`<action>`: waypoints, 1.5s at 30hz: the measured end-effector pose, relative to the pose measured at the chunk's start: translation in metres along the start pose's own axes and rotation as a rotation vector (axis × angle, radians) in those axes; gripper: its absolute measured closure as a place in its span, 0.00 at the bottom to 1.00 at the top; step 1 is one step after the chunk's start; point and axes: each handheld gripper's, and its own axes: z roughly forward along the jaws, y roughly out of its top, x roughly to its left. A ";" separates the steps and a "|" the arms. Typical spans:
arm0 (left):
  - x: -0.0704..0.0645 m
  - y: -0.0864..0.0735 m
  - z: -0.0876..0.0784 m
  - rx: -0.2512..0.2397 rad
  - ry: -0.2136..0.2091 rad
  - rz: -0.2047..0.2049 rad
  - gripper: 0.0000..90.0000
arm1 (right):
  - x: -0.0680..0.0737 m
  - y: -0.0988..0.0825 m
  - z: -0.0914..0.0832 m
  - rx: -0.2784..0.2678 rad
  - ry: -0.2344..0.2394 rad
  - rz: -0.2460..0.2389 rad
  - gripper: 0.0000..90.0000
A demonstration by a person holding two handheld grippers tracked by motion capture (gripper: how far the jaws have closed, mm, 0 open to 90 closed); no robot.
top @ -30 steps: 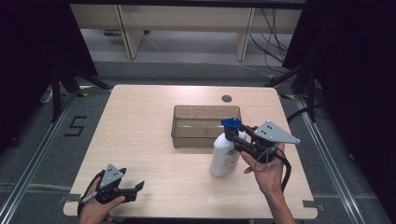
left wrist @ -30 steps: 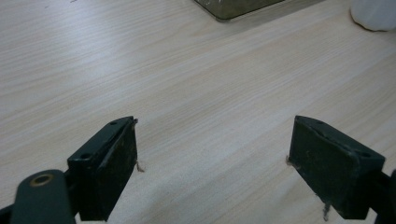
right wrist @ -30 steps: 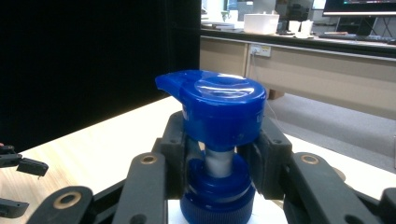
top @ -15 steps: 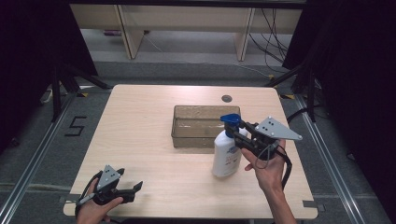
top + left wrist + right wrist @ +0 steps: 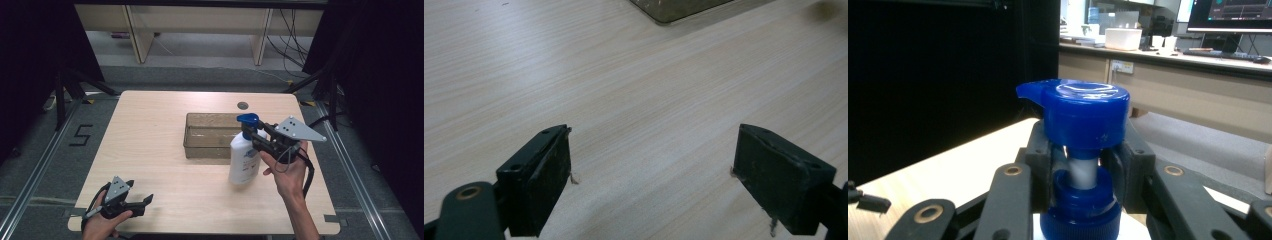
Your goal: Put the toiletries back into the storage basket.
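Gripping the pump bottle (image 5: 245, 159) by its neck, I am keeping my right tongs (image 5: 259, 140) clenched on the narrow white stem between the blue pump head (image 5: 1079, 111) and the blue collar under it, one pad on each side, as the right gripper view shows. I am taking it there, I judge, because the neck is the slimmest part and the wide head above acts as a stop, so the bottle cannot slide down out of the pads if I lift. The bottle is standing upright on the tabletop (image 5: 155, 150), towards its right side, just in front of the right end of the clear plastic bin (image 5: 207, 136) and seemingly touching or nearly touching that bin's near wall; whether its base is already off the wood I cannot tell. The bin is lying open and looks empty, so it is probably where the bottle is heading, a short lift up and over the wall. My left tongs (image 5: 135, 206) are resting released at the near left corner, jaws spread wide over bare wood with nothing between them, well apart from the bottle and out of the way.
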 end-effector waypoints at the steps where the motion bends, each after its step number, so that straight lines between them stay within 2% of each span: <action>1: 0.000 0.000 0.000 -0.004 0.000 -0.003 0.16 | -0.001 0.002 0.001 -0.011 -0.001 -0.011 0.73; 3: 0.000 0.000 0.001 -0.007 -0.001 -0.009 0.16 | -0.002 0.007 0.002 -0.020 -0.001 -0.012 0.73; 5: 0.000 0.000 0.001 -0.002 0.002 -0.007 0.16 | -0.002 0.011 0.003 -0.017 0.004 0.018 0.73; 7: 0.000 0.000 0.000 -0.005 0.000 -0.007 0.16 | -0.004 0.016 0.006 -0.023 0.006 0.016 0.73; 8: 0.000 0.000 0.000 -0.004 0.000 -0.006 0.16 | -0.004 0.018 0.007 -0.021 0.010 0.031 0.73; 10: 0.000 0.000 0.000 -0.008 0.001 -0.012 0.16 | -0.004 0.022 0.009 -0.032 0.015 0.030 0.73; 11: 0.001 0.000 0.000 -0.001 0.001 -0.008 0.16 | -0.005 0.024 0.009 -0.031 0.014 0.015 0.73; 12: 0.001 0.000 0.000 -0.003 0.003 -0.011 0.16 | -0.004 0.027 0.009 -0.026 0.018 0.032 0.73; 13: 0.001 0.000 0.000 -0.002 0.003 -0.010 0.16 | -0.006 0.029 0.010 -0.035 0.014 0.008 0.73; 15: 0.001 0.000 0.001 -0.003 0.002 -0.012 0.16 | -0.006 0.034 0.011 -0.033 0.022 0.025 0.73; 16: 0.002 0.000 0.000 0.003 0.004 -0.006 0.16 | -0.007 0.036 0.012 -0.036 0.025 0.012 0.73; 17: 0.002 0.000 0.000 0.000 0.005 -0.010 0.16 | -0.006 0.038 0.012 -0.030 0.032 0.036 0.73; 20: 0.002 0.000 0.000 -0.001 0.004 -0.011 0.16 | -0.009 0.043 0.015 -0.038 0.031 0.024 0.73; 24: 0.002 0.000 0.000 -0.002 0.002 -0.012 0.16 | -0.011 0.049 0.019 -0.043 0.037 0.029 0.73; 25: 0.002 0.000 0.000 0.000 0.004 -0.012 0.16 | -0.011 0.050 0.020 -0.040 0.042 0.045 0.73; 26: 0.001 0.000 -0.001 0.001 0.006 -0.012 0.16 | -0.013 0.052 0.021 -0.047 0.032 0.031 0.73; 27: 0.001 0.000 0.000 -0.002 0.003 -0.013 0.16 | -0.013 0.053 0.022 -0.041 0.043 0.055 0.73; 28: 0.001 0.000 0.000 -0.003 0.001 -0.015 0.16 | -0.014 0.054 0.023 -0.048 0.039 0.045 0.73; 35: 0.001 0.000 -0.001 -0.001 0.007 -0.013 0.16 | -0.024 0.064 0.035 -0.051 0.031 0.065 0.73; 36: 0.002 0.000 -0.001 0.010 0.008 -0.003 0.16 | -0.025 0.065 0.036 -0.049 0.033 0.070 0.73; 40: 0.001 0.000 -0.001 0.002 0.004 -0.012 0.16 | -0.032 0.069 0.043 -0.051 0.006 0.056 0.73; 42: 0.001 0.000 -0.001 0.001 0.005 -0.014 0.16 | -0.035 0.070 0.047 -0.039 -0.002 0.070 0.73; 45: 0.001 0.000 -0.001 0.003 0.006 -0.013 0.16 | -0.041 0.069 0.055 -0.039 -0.023 0.050 0.73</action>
